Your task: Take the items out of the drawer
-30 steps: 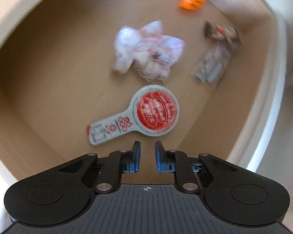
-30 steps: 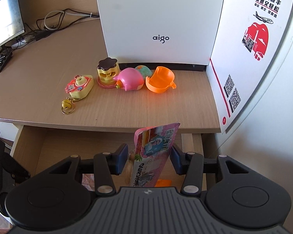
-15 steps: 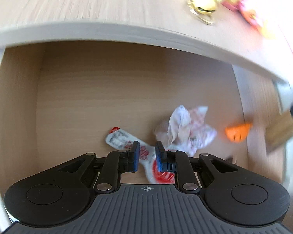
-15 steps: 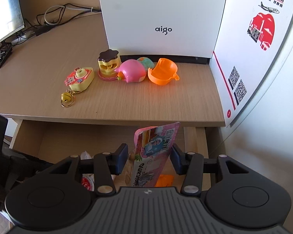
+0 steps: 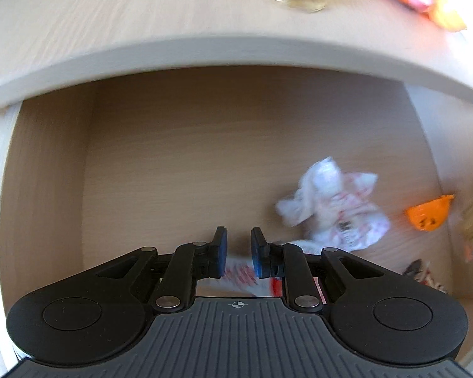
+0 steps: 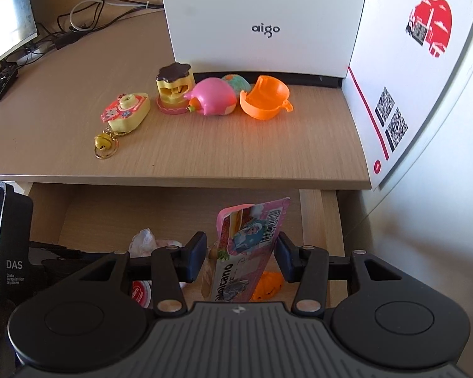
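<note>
The open wooden drawer (image 5: pixel 173 173) holds a red-and-white paddle-shaped card (image 5: pixel 239 275), a crumpled white wrapper (image 5: pixel 331 208), an orange plastic piece (image 5: pixel 429 214) and a dark wrapper (image 5: pixel 422 271). My left gripper (image 5: pixel 239 252) points down into the drawer over the paddle card. Its jaws are nearly together, with only a narrow gap and nothing between them. My right gripper (image 6: pixel 241 255) hangs above the drawer's right side, shut on a pink snack packet (image 6: pixel 252 236) that stands upright between its pads.
On the desktop (image 6: pixel 205 157) sit a camera keychain (image 6: pixel 126 111), a pudding toy (image 6: pixel 173 88), a pink toy (image 6: pixel 214 96) and an orange half-shell (image 6: pixel 265 97). A white box (image 6: pixel 261 15) stands behind them and a poster board (image 6: pixel 410 78) on the right. A monitor (image 6: pixel 6 31) is far left.
The left view has rolled round, so the desk edge now runs across the top and the paddle card lies under the fingers. The right gripper still holds the packet, almost unmoved.
</note>
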Tool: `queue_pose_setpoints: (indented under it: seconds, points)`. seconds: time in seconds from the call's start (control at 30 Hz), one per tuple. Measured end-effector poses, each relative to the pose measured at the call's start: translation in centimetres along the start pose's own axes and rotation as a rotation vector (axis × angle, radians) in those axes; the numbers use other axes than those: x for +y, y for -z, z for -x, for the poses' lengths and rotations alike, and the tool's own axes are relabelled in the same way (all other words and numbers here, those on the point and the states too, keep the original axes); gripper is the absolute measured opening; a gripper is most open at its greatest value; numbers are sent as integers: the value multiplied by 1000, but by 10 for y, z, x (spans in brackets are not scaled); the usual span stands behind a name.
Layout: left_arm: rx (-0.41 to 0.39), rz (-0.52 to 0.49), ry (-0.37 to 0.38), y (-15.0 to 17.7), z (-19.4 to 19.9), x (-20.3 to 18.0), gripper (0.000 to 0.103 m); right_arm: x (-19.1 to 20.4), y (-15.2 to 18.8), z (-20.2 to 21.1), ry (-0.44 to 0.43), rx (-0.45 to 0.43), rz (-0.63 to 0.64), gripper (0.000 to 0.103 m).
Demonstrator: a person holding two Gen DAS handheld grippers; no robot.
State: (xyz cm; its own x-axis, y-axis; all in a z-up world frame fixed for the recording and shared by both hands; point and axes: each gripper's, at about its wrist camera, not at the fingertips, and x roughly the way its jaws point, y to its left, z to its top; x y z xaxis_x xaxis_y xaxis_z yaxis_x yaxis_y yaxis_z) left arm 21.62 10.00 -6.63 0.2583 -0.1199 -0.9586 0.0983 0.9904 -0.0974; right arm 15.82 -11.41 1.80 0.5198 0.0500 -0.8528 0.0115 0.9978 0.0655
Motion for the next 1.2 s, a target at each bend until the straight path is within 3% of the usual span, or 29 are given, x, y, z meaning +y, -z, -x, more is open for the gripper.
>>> queue_pose_setpoints:
  seconds: [0.3,0.43,0.6,0.73,0.83,1.0,1.07,1.13,1.2]
  points:
    - [22,203,173,-9,-6,20,20,2,3,-3,-18,11,0,47]
    - [-3,178,177,-14,-9,11,20,3,5,-4,-22,14,0,47]
    - [14,51,216,-14,-7,-3,21,1,7,-4,-34,13,-12,46]
    - [-29,-129,290,-3,15,0,21,-4,4,7,-80,-61,-25,46]
    - [-51,-357,313,16,32,-4,21,1,1,9,-76,-79,3,46]
    - [-11,-821,180,30,31,-14,21,2,0,-1,-72,-34,-2,46]
    - [-6,-952,144,36,28,-17,21,2,0,-2,-70,-29,-2,46]
    - [6,-1043,133,33,44,10,24,3,-1,-2,-69,-23,1,46]
    - [1,-1105,104,35,20,-8,24,4,1,-2,-68,-17,8,46]
